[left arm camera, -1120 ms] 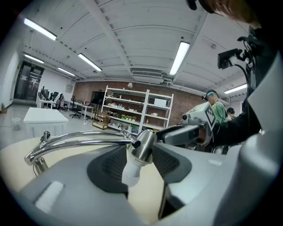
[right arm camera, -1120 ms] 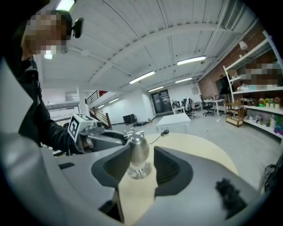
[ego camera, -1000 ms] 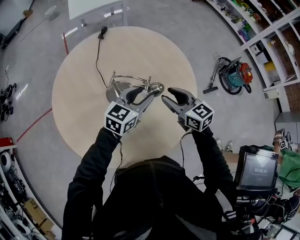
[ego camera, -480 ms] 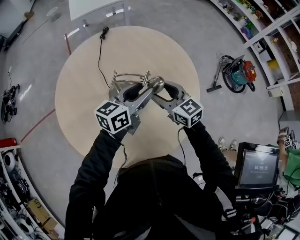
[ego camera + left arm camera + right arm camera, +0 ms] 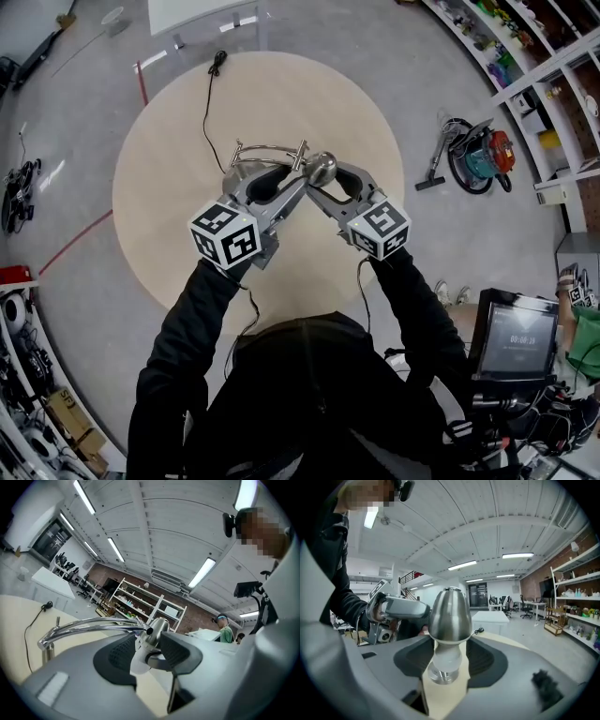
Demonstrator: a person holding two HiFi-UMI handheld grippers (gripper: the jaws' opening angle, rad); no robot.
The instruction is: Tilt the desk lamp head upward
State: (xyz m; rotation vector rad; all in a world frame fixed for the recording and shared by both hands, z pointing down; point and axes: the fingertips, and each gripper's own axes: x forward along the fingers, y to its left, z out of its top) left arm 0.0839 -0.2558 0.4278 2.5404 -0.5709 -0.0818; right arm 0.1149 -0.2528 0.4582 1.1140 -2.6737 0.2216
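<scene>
— Where's the lamp [image 5: 267,147]?

— Near the middle of the round table [image 5: 169,122]. Its chrome arm [image 5: 93,627] lies roughly level, and the head [image 5: 322,169] sits at the arm's 3 o'clock end in the head view. A black cord [image 5: 207,108] runs from the lamp off toward the table's 11 o'clock edge.

— And the left gripper [image 5: 146,648]?

— It reaches in from 7 o'clock. Its jaws have just been closing, and its own view shows them pinching the end of the arm, right where it joins the head. The arm runs away to 9 o'clock over the left jaw.

— The right gripper [image 5: 450,653]?

— It comes from 5 o'clock, and the two grippers meet in a V at the lamp. Its jaws have just been closing too, and now they clasp the head. In the right gripper view the steel shell stands between the pads with its narrow end at 12 o'clock and its frosted end at 6 o'clock. Both pads sit against its sides.

— Anything around the table?

— A vacuum [image 5: 476,155] on the floor at the table's 3 o'clock, well apart from it.
</scene>
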